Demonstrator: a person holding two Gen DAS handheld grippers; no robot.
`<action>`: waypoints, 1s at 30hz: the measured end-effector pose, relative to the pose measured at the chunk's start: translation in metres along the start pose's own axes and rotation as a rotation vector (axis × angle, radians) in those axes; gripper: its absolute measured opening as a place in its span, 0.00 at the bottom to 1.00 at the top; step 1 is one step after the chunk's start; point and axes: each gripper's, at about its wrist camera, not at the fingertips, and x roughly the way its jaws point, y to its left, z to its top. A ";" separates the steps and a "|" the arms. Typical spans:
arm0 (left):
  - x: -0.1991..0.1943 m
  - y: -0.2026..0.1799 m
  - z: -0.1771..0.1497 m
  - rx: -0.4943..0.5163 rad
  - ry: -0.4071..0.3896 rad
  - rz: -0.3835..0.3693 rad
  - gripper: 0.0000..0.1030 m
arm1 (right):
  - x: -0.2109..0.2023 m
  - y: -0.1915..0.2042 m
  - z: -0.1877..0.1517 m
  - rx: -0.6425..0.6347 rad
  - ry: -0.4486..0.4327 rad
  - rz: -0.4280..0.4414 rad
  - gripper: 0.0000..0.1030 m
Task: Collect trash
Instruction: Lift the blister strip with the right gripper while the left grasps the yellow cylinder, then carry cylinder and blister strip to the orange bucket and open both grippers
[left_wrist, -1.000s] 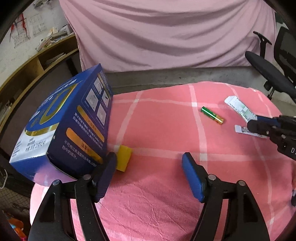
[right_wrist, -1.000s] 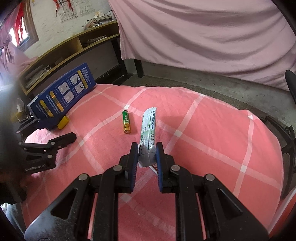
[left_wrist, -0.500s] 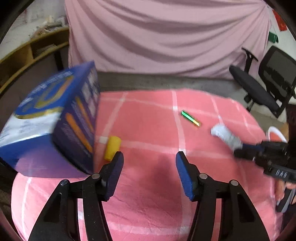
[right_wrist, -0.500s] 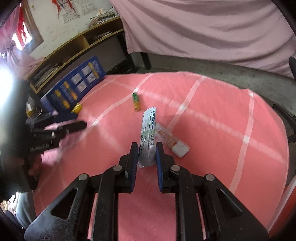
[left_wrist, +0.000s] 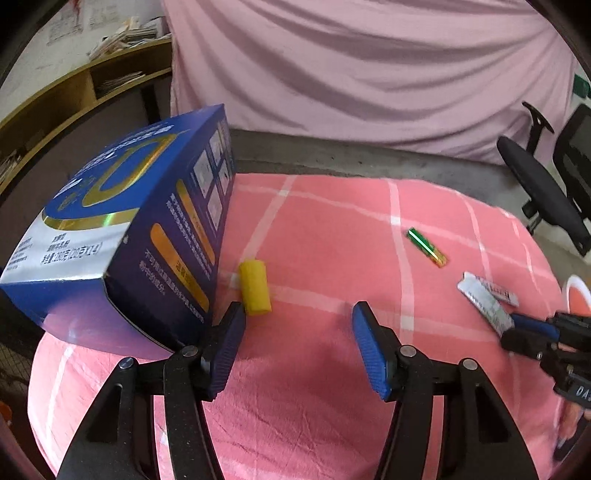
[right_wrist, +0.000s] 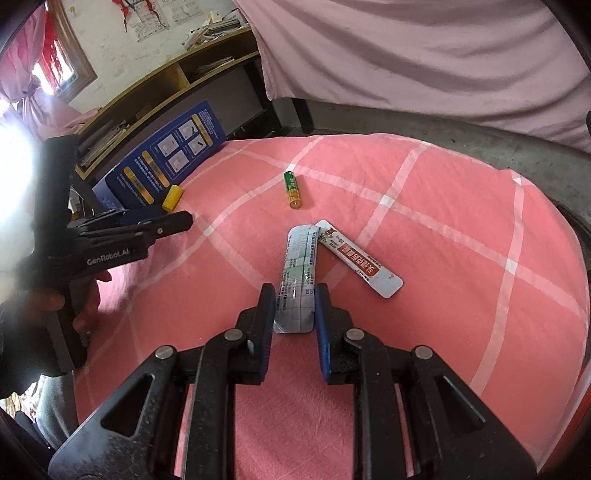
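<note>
My right gripper (right_wrist: 294, 290) has a silver sachet (right_wrist: 299, 266) between its pads. The jaws are opening slightly, and the sachet still spans from pad to pad. Its far end lies over a white-and-red sachet (right_wrist: 360, 260) on the pink checked cloth (right_wrist: 443, 229). A green-and-gold battery (right_wrist: 292, 190) lies beyond. My left gripper (left_wrist: 298, 310) is open with nothing between its fingers. A yellow cylinder (left_wrist: 254, 291) lies just past its left fingertip, beside a big blue box (left_wrist: 129, 229). In the left wrist view the right gripper (left_wrist: 517, 328) and silver sachet (left_wrist: 484, 304) show at the right.
The round table ends close behind the blue box (right_wrist: 166, 162) and along the far side. A black office chair (left_wrist: 543, 195) stands at the right, wooden shelves (right_wrist: 166, 85) at the left, a pink curtain (left_wrist: 369, 74) behind. A person's hand (right_wrist: 85, 306) holds the left gripper (right_wrist: 184, 221).
The left gripper's jaws have come closer together. The right gripper still carries the silver sachet, which now looks flatter between slightly wider jaws, and the white-and-red sachet has come into view beneath it.
</note>
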 end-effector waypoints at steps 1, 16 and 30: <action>0.000 0.001 0.002 -0.007 -0.005 0.008 0.53 | 0.000 0.000 0.000 0.001 0.001 0.002 0.39; 0.000 0.002 0.006 -0.062 -0.007 0.108 0.11 | 0.001 0.001 -0.002 0.011 -0.003 -0.037 0.39; -0.026 -0.012 -0.015 -0.062 -0.046 0.024 0.11 | 0.011 0.021 0.002 -0.108 0.016 -0.173 0.44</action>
